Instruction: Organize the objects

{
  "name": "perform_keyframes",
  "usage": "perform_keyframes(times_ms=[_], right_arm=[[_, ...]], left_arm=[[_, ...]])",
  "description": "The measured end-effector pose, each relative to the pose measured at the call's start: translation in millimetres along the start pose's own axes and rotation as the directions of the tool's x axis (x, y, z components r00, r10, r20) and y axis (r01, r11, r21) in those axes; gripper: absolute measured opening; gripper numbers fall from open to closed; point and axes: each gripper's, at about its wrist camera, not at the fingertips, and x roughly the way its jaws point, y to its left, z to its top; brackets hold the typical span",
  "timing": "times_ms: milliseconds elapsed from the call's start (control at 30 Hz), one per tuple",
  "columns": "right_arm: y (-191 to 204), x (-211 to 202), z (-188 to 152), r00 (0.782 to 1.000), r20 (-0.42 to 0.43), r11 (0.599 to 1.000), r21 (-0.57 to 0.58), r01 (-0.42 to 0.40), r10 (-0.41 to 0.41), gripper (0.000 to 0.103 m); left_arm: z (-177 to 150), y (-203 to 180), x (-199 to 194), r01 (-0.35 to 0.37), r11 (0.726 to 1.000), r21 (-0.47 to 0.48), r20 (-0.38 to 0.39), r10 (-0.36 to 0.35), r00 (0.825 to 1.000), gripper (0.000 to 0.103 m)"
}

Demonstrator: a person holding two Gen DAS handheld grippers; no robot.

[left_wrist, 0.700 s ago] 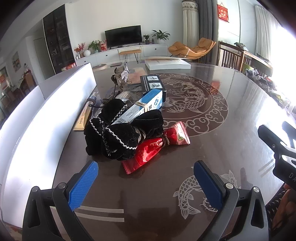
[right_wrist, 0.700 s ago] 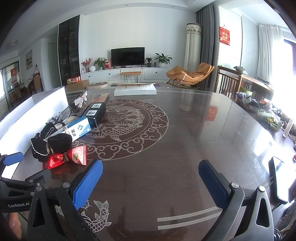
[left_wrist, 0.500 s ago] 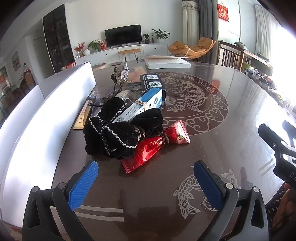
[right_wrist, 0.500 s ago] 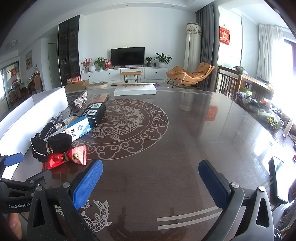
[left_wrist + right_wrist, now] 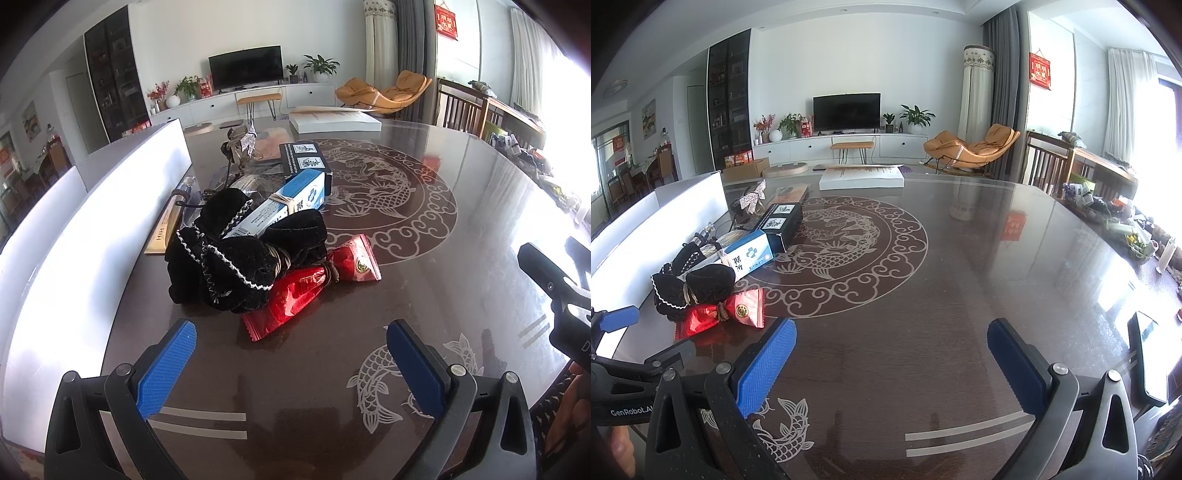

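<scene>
A heap of small things lies at the left side of a dark patterned table [image 5: 461, 229]. In it are a black velvet pouch [image 5: 236, 258] with white trim, a red foil packet [image 5: 295, 291], a blue and white box [image 5: 284, 206] bound with a rubber band, and a black box [image 5: 304, 158]. My left gripper [image 5: 291, 354] hovers open just short of the red packet, nothing between its blue pads. My right gripper [image 5: 892, 350] is open over bare table, to the right of the heap [image 5: 705, 291]. The right wrist view shows the left gripper's blue pad [image 5: 618, 319] at its left edge.
A white open storage box [image 5: 92, 221] stands along the table's left edge. A flat white box [image 5: 862, 177] lies at the far end. A phone [image 5: 1148, 354] lies near the right edge, and clutter [image 5: 1108, 210] lines the far right side. A gold card [image 5: 162, 230] rests beside the pouch.
</scene>
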Motion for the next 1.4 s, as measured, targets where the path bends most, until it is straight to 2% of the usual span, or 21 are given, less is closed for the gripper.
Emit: perform_keyframes(times_ms=[1133, 1400], right_arm=[[0.4, 1.4, -1.0, 1.0, -0.002, 1.0, -0.003, -0.003, 0.003, 0.103], [2.7, 7.9, -4.5, 0.999, -0.03, 1.0, -0.013, -0.013, 0.013, 0.103]], left_arm=[[-2.4, -2.1, 2.0, 0.001, 1.0, 0.002, -0.015, -0.001, 1.0, 0.103], [-8.7, 4.6, 5.0, -0.013, 1.0, 0.007, -0.044, 0.013, 0.999, 0.103]])
